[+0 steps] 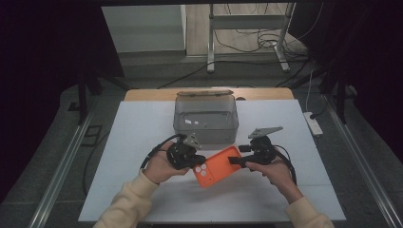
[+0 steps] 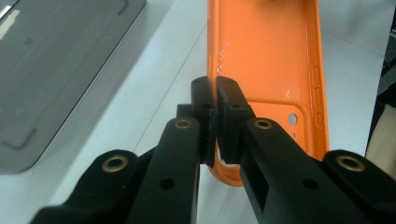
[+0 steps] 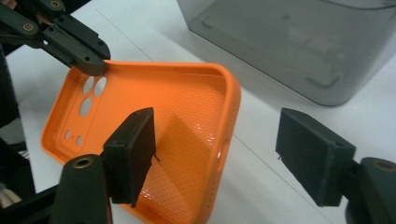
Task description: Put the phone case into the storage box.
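Left gripper [image 1: 199, 160] pinches the wall of the orange case [image 1: 216, 166] at its camera-hole end, jaws clenched on the rim. Case sits mid-table, tilted, hollow side up. Right gripper [image 3: 212, 156] straddles the case's far long edge, jaws spread wide, pads not touching yet, one pad inside the hollow, one outside. To do this well: slide the right gripper so the rim sits square between the pads, then close; the left should hold firm so the case does not twist. Grey bin [image 1: 206, 118] stands at 12 o'clock from the case, near, lid open. White table [image 1: 133, 137] around. Nothing blocks the grip; cables trail behind.
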`<control>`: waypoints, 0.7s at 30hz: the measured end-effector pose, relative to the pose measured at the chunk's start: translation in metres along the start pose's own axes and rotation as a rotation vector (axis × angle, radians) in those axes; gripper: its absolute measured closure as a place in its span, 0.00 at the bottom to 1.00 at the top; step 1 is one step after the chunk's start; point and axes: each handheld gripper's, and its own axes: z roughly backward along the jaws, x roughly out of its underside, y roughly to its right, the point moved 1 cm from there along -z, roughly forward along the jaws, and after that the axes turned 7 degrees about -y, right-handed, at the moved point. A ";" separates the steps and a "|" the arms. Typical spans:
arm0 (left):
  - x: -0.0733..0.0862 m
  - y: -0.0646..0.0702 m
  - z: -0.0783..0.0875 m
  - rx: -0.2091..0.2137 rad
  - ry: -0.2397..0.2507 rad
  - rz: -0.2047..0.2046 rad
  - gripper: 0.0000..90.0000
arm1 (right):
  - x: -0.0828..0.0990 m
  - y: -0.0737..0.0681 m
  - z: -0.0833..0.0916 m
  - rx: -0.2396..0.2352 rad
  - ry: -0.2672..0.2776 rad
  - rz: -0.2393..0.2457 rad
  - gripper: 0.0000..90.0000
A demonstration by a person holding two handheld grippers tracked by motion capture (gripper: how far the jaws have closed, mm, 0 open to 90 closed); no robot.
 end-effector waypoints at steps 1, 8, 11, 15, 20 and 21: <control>0.000 0.000 0.000 -0.002 -0.001 0.000 0.96 | 0.000 0.000 -0.001 -0.006 -0.002 -0.002 0.34; 0.000 0.000 0.000 -0.009 0.001 -0.001 0.96 | 0.000 0.001 -0.002 -0.043 -0.004 -0.014 0.45; 0.000 0.000 0.001 -0.012 0.004 0.000 0.96 | 0.001 0.001 -0.002 -0.070 -0.005 -0.025 0.52; 0.000 0.000 0.001 -0.017 0.002 0.000 0.96 | 0.001 0.000 -0.003 -0.098 -0.009 -0.024 0.58; 0.001 0.000 0.001 -0.025 0.001 -0.001 0.96 | 0.001 0.001 -0.002 -0.105 -0.010 -0.029 0.63; 0.001 -0.001 0.001 -0.029 0.002 0.000 0.96 | 0.001 0.001 -0.001 -0.108 -0.007 -0.032 0.65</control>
